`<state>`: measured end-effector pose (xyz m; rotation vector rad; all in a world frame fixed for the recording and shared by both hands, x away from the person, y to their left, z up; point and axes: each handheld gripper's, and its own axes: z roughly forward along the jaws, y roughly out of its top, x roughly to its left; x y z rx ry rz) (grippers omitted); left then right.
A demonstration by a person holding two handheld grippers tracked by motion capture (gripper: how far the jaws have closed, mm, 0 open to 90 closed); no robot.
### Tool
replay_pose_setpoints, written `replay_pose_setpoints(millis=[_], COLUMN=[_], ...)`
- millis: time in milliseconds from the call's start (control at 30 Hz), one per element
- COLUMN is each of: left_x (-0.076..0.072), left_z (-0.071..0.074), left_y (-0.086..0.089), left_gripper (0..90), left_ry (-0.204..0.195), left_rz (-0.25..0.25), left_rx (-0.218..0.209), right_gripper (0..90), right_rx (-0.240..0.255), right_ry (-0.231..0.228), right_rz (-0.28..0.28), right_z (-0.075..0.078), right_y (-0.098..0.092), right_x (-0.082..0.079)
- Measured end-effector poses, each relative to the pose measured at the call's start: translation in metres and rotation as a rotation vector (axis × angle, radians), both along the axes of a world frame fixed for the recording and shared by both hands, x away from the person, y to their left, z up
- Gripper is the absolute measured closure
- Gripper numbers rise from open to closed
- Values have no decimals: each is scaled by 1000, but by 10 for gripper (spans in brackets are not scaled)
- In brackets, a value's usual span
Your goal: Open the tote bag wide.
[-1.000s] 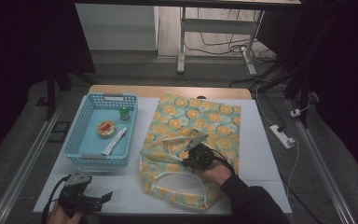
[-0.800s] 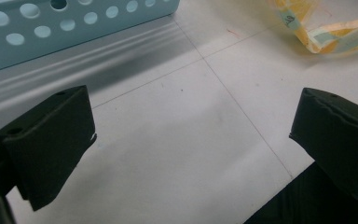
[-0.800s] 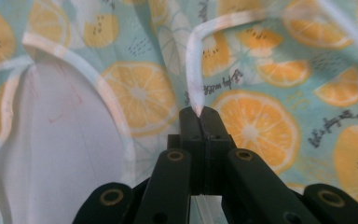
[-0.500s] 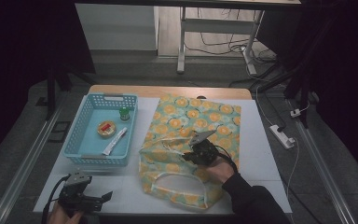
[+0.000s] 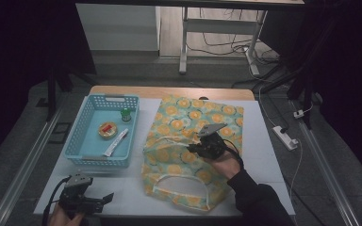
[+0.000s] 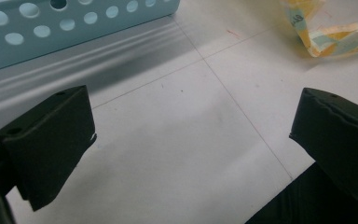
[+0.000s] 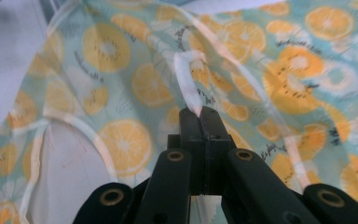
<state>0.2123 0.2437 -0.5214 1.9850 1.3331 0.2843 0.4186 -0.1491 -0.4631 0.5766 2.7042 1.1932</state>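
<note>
The orange-slice print tote bag (image 5: 193,141) lies spread across the middle of the white table (image 5: 268,155), its handle opening toward the person's edge and its far end up near the wooden strip at the back. In the right gripper view the same tote bag (image 7: 270,70) is gathered into soft folds, and a pale strip of its handle (image 7: 189,88) runs straight into the black jaws. The right gripper (image 7: 200,112) has its jaws clenched tight on that handle, the cloth pinched flat between them with a white end poking out beneath. From above, the right gripper (image 5: 206,141) sits over the middle of the bag, held up off the table with the fabric bunched beneath it, the person's dark sleeve (image 5: 259,202) coming in from the bottom edge.

Over at the near left corner, the left gripper (image 5: 101,200) rests low by the table edge, well apart from the bag. Its own view shows the left gripper (image 6: 191,135) with jaws spread wide and nothing between them, just bare white tabletop.

Beside the bag on the left stands a light blue perforated basket (image 5: 78,141). Inside it lie a small round container (image 5: 107,130), a white tube (image 5: 116,142) and a little green-capped bottle (image 5: 126,114).
</note>
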Motion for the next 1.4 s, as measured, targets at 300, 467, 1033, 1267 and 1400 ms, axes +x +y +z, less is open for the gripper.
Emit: replay_pose_setpoints(millis=[300, 467, 1033, 1267, 1400], left_x=[0, 0, 0, 0, 0], left_z=[0, 0, 0, 0, 0], left_y=[0, 0, 0, 0, 0], left_gripper=[0, 0, 0, 0, 0], left_ry=[0, 1, 0, 0, -1], left_rz=[4, 4, 0, 0, 12], left_rx=[-4, -3, 0, 0, -2], right_gripper=[900, 900, 900, 900, 900], right_rx=[63, 90, 133, 144, 135], right_ry=[-16, -29, -74, -82, -79], right_rz=[-18, -23, -37, -46, -46], right_z=[16, 25, 43, 46, 44], right_y=[-3, -3, -3, -5, -4], right_x=[3, 3, 3, 4, 4])
